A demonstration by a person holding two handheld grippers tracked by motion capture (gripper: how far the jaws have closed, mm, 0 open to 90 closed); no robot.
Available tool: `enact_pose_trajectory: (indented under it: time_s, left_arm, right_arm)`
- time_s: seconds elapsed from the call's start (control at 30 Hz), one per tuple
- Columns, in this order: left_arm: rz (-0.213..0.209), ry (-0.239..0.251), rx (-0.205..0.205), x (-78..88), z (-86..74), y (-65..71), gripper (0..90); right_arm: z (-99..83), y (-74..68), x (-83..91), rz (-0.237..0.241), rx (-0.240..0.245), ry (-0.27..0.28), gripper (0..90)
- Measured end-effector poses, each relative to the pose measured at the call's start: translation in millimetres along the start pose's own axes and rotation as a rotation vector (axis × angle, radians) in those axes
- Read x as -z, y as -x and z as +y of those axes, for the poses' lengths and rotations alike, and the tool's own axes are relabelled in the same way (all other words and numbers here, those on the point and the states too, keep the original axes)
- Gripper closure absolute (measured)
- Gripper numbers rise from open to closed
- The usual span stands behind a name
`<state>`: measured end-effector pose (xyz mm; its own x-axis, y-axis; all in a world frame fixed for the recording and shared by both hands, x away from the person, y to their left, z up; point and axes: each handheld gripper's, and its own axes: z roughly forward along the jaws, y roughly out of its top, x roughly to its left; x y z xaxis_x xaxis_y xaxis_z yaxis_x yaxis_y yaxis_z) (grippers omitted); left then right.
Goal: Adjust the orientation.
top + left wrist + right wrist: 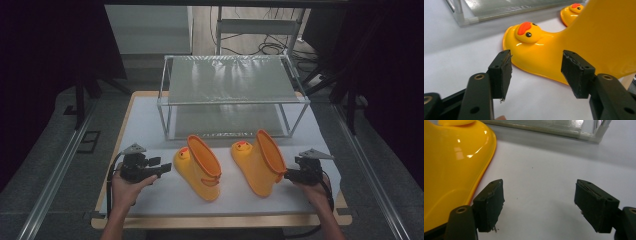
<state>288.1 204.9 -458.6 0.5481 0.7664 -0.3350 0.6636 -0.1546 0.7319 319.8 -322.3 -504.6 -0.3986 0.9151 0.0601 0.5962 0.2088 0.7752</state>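
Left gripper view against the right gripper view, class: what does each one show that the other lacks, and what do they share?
Left gripper view: the duck face on the near boot, and a second boot's toe behind. Right gripper view: one boot's glossy side, no face, and more bare white tabletop. Both: an open tool's black jaws, yellow rubber, and the metal rack's base.

left boot (196,167): was bright yellow, with an orange lining and rim; its toe bore a duck face with an orange crest and black eyes
right boot (259,161): was the same yellow with an orange rim and a duck face on the toe
left claw (163,167): was black, with a grey plate on top
right claw (288,174): was black, with a grey plate on top
surface (150,125): was white on top with a pale wooden edge
rack (232,95): had a white frame and silvery-grey shelves
floor (60,165): was grey
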Motion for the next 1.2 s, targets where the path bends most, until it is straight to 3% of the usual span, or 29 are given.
enact_pose_trajectory:
  time_s: [0.13, 0.37, 0.4, 0.5, 0.57, 0.6, 0.67, 0.73, 0.77, 0.97, 1.07, 1.2]
  left_arm:
    - [0.008, 0.003, -0.003, 0.9, -0.7, 3.6, 66.9]
    - [0.015, -0.028, 0.015, 2.6, -2.9, 3.1, 88.9]
    - [0.015, -0.028, 0.015, 2.6, -2.9, 3.1, 89.6]
    - [-0.011, -0.035, -0.009, 2.5, -6.1, 19.4, 89.7]
    - [-0.022, -0.046, -0.043, -1.5, -10.1, 32.4, 89.8]
    - [-0.022, -0.046, -0.043, -1.5, -10.1, 32.4, 89.8]
    - [-0.024, -0.062, -0.082, -12.5, -20.0, 51.4, 89.8]
    - [-0.021, -0.065, -0.094, -16.5, -24.1, 57.1, 89.8]
    - [-0.044, -0.085, -0.122, -24.6, -31.9, 69.6, 89.9]
    - [-0.081, -0.109, -0.193, -49.5, -44.7, 106.9, 89.8]
    - [-0.069, -0.097, -0.218, -59.3, -46.1, 117.9, 89.8]
    - [-0.079, -0.031, -0.242, -59.5, -50.4, 130.5, 89.8]
  right_arm:
    - [-6.2, 1.5, 3.5, 0.025, -0.021, 0.014, 26.9]
    - [-4.6, 1.7, 3.8, 0.025, -0.017, 0.019, 30.5]
    - [-5.2, 2.2, 3.6, 0.023, -0.02, 0.022, 30.5]
    - [-6.6, 3.9, 4.0, 0.027, -0.031, 0.025, 31.1]
    - [-6.9, 4.6, 4.7, 0.023, -0.026, 0.031, 31.6]
    - [-6.9, 4.6, 4.7, 0.023, -0.026, 0.031, 31.6]
    - [-7.1, 5.7, 5.4, 0.014, -0.033, 0.036, 32.0]
    - [-7.6, 6.8, 5.8, 0.012, -0.039, 0.035, 32.3]
    - [-8.0, 7.5, 5.7, 0.011, -0.042, 0.036, 32.4]
    - [-10.4, 12.3, 4.9, -0.004, -0.061, 0.029, 33.0]
    - [-10.9, 13.5, 5.4, -0.01, -0.067, 0.028, 33.2]
    - [-12.3, 14.6, 4.3, -0.011, -0.069, 0.022, 33.2]
